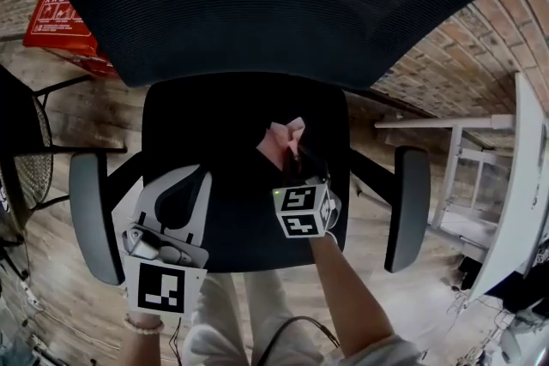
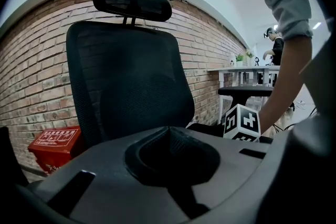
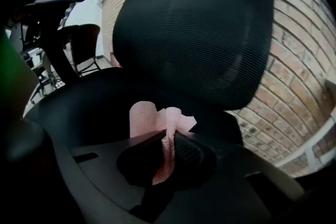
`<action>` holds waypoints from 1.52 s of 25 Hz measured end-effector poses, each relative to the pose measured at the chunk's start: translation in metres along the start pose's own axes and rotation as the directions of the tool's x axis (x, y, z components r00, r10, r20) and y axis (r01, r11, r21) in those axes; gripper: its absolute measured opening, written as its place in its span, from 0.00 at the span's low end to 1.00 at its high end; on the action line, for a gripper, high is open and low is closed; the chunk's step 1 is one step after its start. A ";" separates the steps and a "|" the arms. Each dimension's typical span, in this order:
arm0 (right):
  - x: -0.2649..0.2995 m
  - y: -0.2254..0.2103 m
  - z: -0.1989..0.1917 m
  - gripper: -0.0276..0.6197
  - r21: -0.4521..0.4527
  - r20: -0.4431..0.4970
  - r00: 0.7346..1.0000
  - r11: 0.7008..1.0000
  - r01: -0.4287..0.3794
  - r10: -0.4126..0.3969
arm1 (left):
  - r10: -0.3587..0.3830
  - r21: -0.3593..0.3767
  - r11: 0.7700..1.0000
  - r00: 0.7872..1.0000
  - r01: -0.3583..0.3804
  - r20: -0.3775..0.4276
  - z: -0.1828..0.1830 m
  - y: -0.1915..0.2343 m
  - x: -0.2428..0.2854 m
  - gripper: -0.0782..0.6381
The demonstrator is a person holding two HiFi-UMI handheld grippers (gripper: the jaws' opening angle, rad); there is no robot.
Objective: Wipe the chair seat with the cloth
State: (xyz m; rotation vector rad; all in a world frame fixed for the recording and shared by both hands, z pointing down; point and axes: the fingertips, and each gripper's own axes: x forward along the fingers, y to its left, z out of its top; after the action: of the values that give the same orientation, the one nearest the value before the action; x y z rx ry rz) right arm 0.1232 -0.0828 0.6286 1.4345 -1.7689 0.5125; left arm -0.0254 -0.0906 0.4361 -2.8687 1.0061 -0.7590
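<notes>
Fingers [image 3: 191, 150] of the right gripper [image 3: 167, 136] clamp a pink cloth [image 3: 149, 118], bunched past their tips over the middle of the chair seat [image 3: 89, 97]. The left gripper [image 2: 168, 131] is closed and empty, near the seat's front edge. Wiping is likely underway; the next move calls for pressing down and sweeping. The backrest [image 3: 205, 34] rises behind.

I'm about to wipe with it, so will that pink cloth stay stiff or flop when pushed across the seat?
Probably floppy: the cloth bunches and folds where the right gripper pinches it. Likely light too: its free end stands up crumpled. Held by one narrow fold, it may bunch on the seat.
</notes>
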 end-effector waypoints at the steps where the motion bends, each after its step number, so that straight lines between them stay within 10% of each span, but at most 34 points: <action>1: -0.003 -0.009 -0.005 0.13 0.017 -0.005 1.000 1.000 0.024 -0.024 | -0.009 0.002 1.000 1.000 0.009 -0.001 0.001 -0.003 0.002 0.13; 18: -0.056 -0.078 -0.071 0.13 0.181 -0.098 0.976 0.960 0.211 -0.196 | -0.080 0.027 0.997 0.996 0.079 0.039 0.020 -0.024 0.016 0.13; 38: -0.023 0.081 -0.011 0.13 0.110 0.011 0.985 0.979 -0.171 0.171 | 0.032 -0.045 0.998 0.999 -0.032 -0.011 -0.012 -0.003 -0.040 0.13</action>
State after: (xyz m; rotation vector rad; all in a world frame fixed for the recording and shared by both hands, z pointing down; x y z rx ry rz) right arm 0.0516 -0.0382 0.6308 1.3641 -1.9011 0.7094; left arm -0.0558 -0.0631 0.4296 -2.8817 1.0820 -0.7590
